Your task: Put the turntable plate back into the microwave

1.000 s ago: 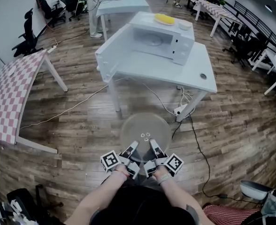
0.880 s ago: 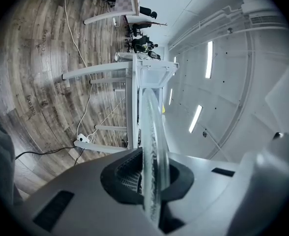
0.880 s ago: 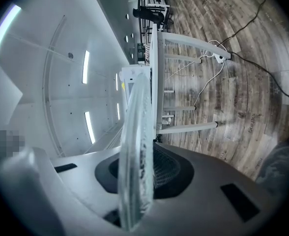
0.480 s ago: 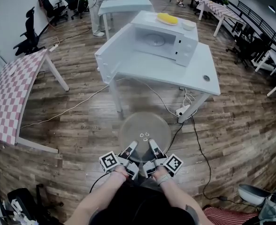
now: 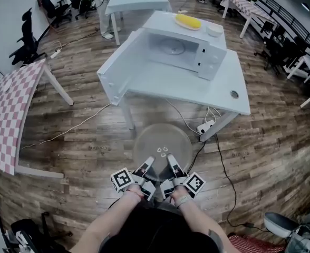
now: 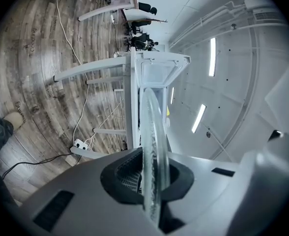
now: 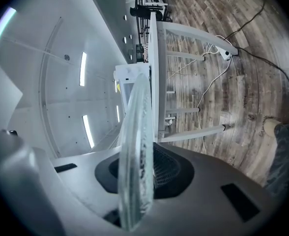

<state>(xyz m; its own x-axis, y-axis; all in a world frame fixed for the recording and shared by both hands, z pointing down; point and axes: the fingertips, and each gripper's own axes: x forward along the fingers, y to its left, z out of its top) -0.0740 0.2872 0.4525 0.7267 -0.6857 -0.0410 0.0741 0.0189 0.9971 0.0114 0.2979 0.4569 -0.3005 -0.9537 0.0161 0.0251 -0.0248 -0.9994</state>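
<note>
— What colour is the turntable plate (image 5: 162, 147)?
— Clear glass. The brown wood-plank floor (image 5: 76, 141) shows through it.
— And the microwave (image 5: 181, 49)?
— White all over, and the bench (image 5: 197, 88) under it is a pale white too. On its top sit a yellow thing (image 5: 188, 21) and a white bowl (image 5: 214, 29).
— The grippers?
— The left gripper (image 5: 149, 163) and the right gripper (image 5: 172, 161) are light grey with black pads. Each bears a cube of black-and-white square markers.
— Any other pattern?
— The cloth (image 5: 7, 109) at the left is checked red and white. The office chairs (image 5: 27, 41) beyond it are black, and the power strip (image 5: 205, 126) on the floor is white.
</note>
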